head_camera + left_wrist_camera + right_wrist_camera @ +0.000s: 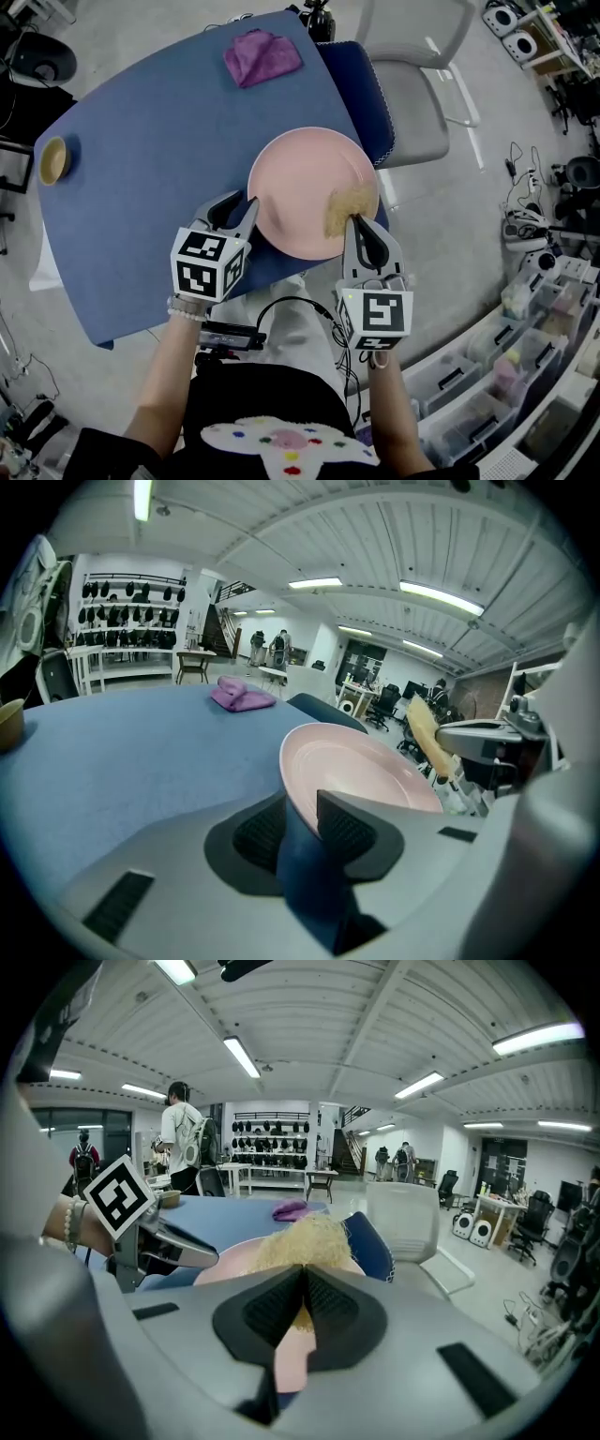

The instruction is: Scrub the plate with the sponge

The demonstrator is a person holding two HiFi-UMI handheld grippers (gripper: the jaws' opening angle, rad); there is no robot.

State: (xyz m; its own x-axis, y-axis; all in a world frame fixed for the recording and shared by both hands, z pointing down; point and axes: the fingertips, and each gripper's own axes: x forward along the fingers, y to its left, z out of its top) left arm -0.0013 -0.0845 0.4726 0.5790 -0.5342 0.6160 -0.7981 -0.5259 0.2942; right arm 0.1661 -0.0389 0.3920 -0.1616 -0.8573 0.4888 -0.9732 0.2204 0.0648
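Observation:
A pink plate (305,187) is held over the near right part of the blue table (150,159). My left gripper (246,207) is shut on the plate's near left rim; the left gripper view shows the plate (361,766) tilted up between the jaws. My right gripper (354,221) is shut on a pale yellow fibrous sponge (349,207), which rests on the plate's right side. In the right gripper view the sponge (305,1239) sticks out past the jaws, with the plate (230,1265) behind it and the left gripper (211,1258) at left.
A purple cloth (262,55) lies at the table's far edge. A small wooden bowl (52,160) sits at the far left. A grey chair (417,89) stands right of the table, with a dark blue cushion (368,98) beside it. Storage bins (497,375) line the lower right floor.

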